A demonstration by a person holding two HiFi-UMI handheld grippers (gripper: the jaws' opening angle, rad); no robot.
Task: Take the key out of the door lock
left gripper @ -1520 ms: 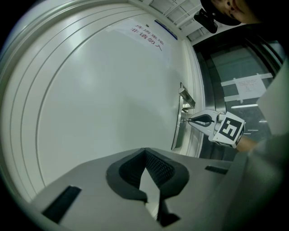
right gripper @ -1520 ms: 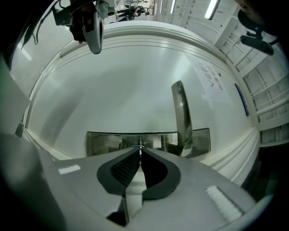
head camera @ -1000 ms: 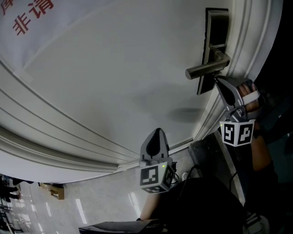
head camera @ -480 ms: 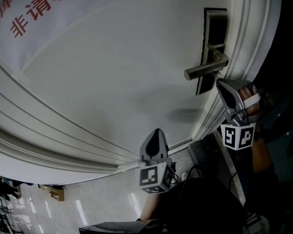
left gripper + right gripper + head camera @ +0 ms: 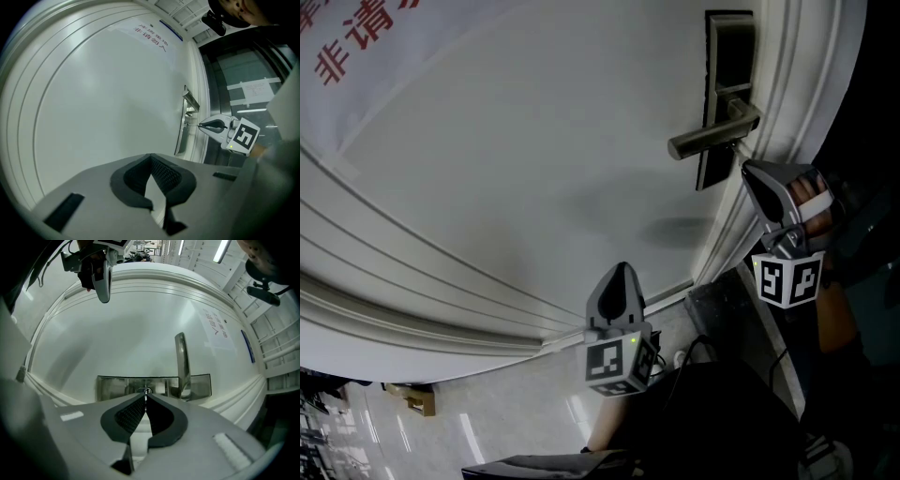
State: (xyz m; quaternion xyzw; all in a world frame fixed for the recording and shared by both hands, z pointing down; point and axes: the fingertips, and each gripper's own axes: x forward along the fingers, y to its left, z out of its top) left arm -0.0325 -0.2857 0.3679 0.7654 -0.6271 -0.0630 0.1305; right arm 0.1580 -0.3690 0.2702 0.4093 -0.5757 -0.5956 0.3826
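The white door carries a metal lock plate with a lever handle. My right gripper is just right of the plate's lower end, below the handle, shut on a thin key. In the left gripper view the key spans the gap from the plate to the right gripper. In the right gripper view the key shows edge-on between the right gripper's tips, in line with the keyhole. I cannot tell whether its tip is still inside. My left gripper hangs lower, shut and empty.
A sign with red lettering is on the door's upper left. Ridged door-frame moulding runs beside the lock. A hand holds the right gripper. Glossy tiled floor lies below, glass panels to the right.
The lock plate and handle have shifted up and left in the head view. The right gripper's tip now stands slightly farther from the plate. The left gripper has not moved.
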